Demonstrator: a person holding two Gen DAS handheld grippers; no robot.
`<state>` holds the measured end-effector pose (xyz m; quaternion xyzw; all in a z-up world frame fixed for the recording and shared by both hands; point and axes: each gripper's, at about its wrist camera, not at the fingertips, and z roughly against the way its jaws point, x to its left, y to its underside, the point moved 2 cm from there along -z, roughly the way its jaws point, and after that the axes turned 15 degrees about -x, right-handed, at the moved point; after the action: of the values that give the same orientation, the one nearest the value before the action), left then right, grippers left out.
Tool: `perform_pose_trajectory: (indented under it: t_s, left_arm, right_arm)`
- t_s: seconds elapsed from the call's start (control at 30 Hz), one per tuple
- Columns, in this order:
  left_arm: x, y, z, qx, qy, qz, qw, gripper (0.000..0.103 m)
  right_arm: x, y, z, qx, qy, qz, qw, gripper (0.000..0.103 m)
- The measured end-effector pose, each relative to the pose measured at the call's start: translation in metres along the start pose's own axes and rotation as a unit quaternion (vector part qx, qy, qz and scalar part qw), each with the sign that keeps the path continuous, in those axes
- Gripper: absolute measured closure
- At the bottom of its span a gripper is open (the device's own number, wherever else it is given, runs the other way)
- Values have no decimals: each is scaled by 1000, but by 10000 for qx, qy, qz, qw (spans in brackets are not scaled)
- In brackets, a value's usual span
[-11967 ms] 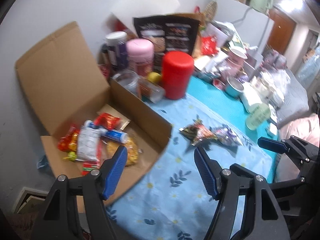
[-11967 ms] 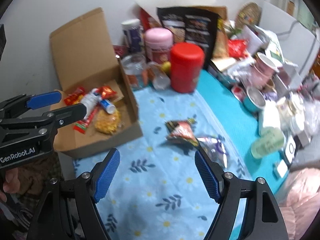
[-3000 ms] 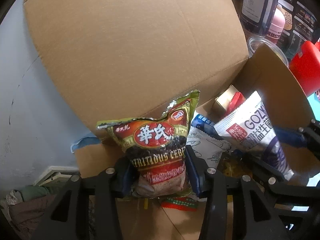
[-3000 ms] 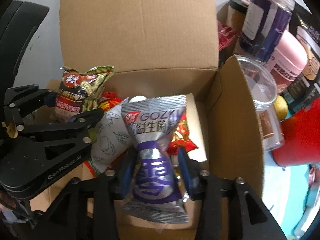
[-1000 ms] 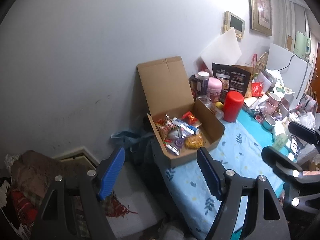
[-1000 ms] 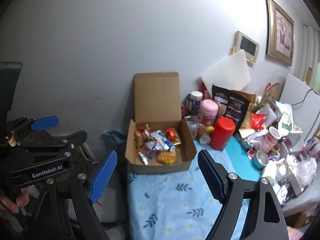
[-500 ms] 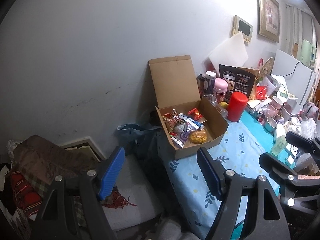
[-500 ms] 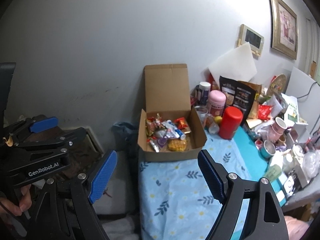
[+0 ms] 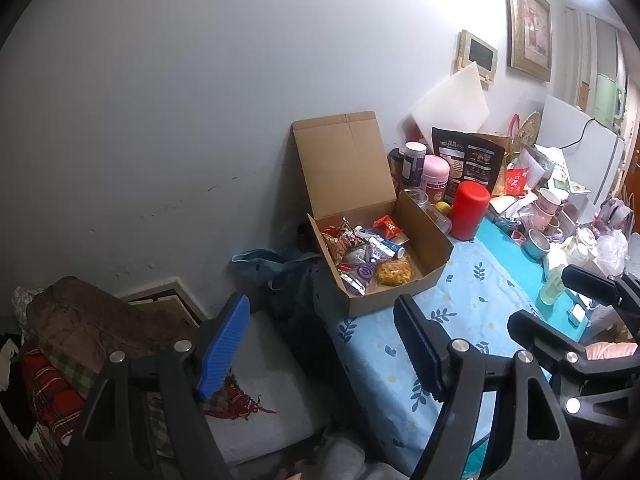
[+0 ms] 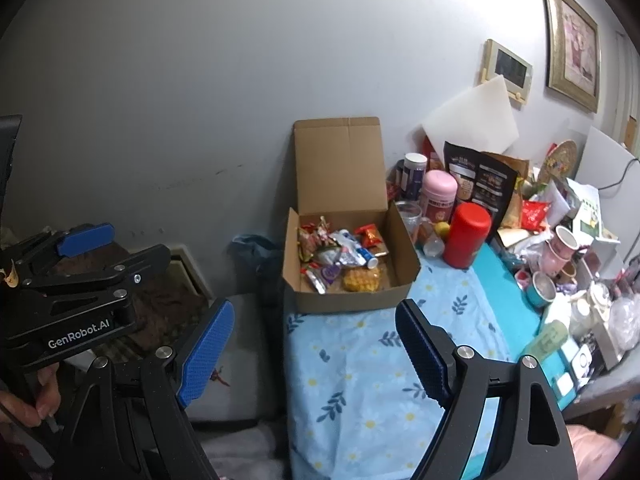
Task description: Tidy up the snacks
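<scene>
Both the left gripper (image 9: pixel 324 342) and right gripper (image 10: pixel 316 346) hang wide apart and empty, well short of the cardboard box (image 10: pixel 352 296) ahead. The snacks (image 10: pixel 340 260) lie heaped inside it. The box overhangs the table (image 10: pixel 372 368) edge, so a careless nudge could tip it off.

Table w/ blue floral cloth (image 10: pixel 360 360) carries open cardboard box (image 10: pixel 352 300), red canister (image 10: pixel 466 234), jars.

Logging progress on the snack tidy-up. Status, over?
Left gripper open, empty. Right gripper open, empty, both clear of the table. Snacks in cardboard box, lid up. Nothing in the way.
</scene>
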<state>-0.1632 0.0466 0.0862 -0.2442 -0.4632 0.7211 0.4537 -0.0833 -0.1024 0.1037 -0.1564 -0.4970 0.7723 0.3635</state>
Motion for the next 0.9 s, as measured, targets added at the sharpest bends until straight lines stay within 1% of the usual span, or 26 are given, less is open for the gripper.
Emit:
perform_pose_trajectory:
  t_s: [0.3,0.4,0.5,0.9]
  left_arm:
    - [-1,-1,3,-21,7,-13,10000,28]
    - [-2,-2,5,-56,-31,-50,10000,28]
    - [-3,-3,7,-137,-142,-159,9997,28]
    - [-9,-2,6,-86,0,-169,9998,28]
  right_arm:
    - [2,-2,0,-10,-24,36,10000,19]
    - [3,-3,0,-17,-59,45,10000,19]
    - [2,-3,1,-24,-53,67,10000,19]
    - [-6,0,1,29,-2,22,10000,19]
